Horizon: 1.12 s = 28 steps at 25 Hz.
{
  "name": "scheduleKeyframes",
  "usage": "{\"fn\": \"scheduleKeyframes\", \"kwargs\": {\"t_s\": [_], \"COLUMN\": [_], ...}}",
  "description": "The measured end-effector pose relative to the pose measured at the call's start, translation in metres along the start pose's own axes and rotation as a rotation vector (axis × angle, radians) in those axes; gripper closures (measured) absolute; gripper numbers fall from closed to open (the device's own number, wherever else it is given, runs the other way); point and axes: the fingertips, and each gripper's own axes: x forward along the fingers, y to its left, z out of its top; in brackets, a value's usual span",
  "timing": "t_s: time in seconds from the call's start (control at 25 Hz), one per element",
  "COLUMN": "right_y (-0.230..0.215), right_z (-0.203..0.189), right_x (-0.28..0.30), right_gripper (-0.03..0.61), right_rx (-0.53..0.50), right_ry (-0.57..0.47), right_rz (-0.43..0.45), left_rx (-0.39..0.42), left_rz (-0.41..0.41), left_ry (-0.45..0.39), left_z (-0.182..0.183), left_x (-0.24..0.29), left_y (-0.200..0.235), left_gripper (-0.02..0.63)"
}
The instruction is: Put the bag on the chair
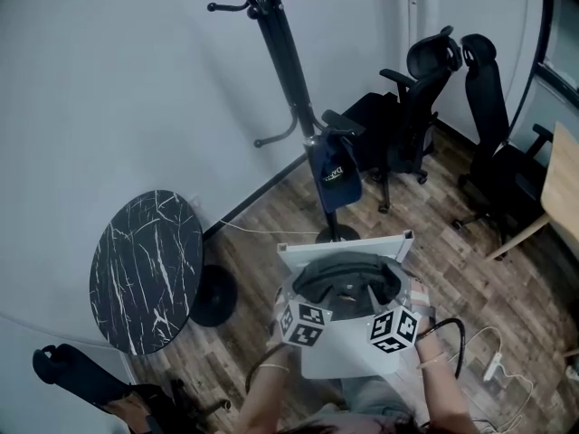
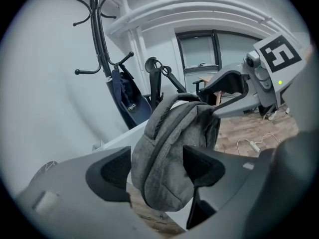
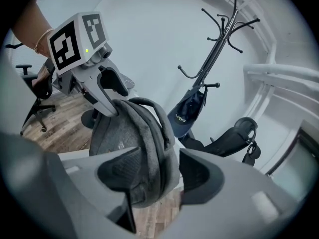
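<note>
Nearest, the left hand-held gripper (image 2: 157, 171) and the right hand-held gripper (image 3: 152, 176) flank the grey bag (image 1: 342, 287), jaws spread wide, not clamped on it. It lies on the white chair (image 1: 353, 362). Wood floor (image 1: 452, 269) runs to a white wall (image 1: 109, 80) at far left. Beyond stands a black coat stand (image 1: 285, 70) bearing a dark blue bag (image 1: 333, 174). A round marbled table (image 1: 147, 269) is left and black office chairs (image 1: 407, 107) are far right.

One grey backpack (image 2: 164, 148), one white chair (image 1: 348, 244), one coat stand (image 1: 285, 70), one navy bag (image 1: 333, 174), one marble table (image 1: 145, 269), three black office chairs (image 1: 412, 107) (image 1: 493, 143) (image 1: 77, 373)
</note>
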Motion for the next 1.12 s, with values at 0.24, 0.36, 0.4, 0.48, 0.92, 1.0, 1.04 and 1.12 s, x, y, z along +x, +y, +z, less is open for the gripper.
{"fn": "scheduleKeyframes", "kwargs": {"t_s": [0.24,0.36,0.4,0.48,0.92,1.0,1.04,1.12], "right_y": [0.01,0.012,0.013,0.015,0.032,0.036,0.039,0.043], "right_z": [0.003,0.009,0.01,0.013,0.033,0.037,0.038,0.04], "right_x": [-0.021,-0.033,-0.037,-0.046,-0.101,-0.112,-0.118,-0.13], "right_gripper": [0.334,0.336,0.336,0.337,0.412,0.414,0.423,0.436], "right_rx": [0.027,0.062,0.066,0.075,0.117,0.126,0.13,0.137], "right_ry": [-0.011,-0.024,-0.026,-0.03,-0.081,-0.091,-0.095,-0.104], "right_rz": [-0.015,-0.025,-0.026,-0.025,-0.073,-0.08,-0.084,-0.096], "left_rx": [-0.007,-0.01,-0.011,-0.013,-0.007,0.0,0.001,-0.003], "left_rz": [0.019,0.025,0.022,0.017,0.062,0.069,0.072,0.077], "left_ry": [-0.035,-0.055,-0.061,-0.076,-0.15,-0.159,-0.164,-0.179], "left_z": [0.002,0.005,0.006,0.009,0.013,0.01,0.009,0.007], "left_x": [-0.023,-0.036,-0.04,-0.049,-0.106,-0.117,-0.123,-0.136], "left_y": [-0.007,-0.012,-0.014,-0.018,-0.032,-0.035,-0.038,-0.042], "left_gripper": [0.305,0.308,0.308,0.318,0.456,0.476,0.491,0.519]}}
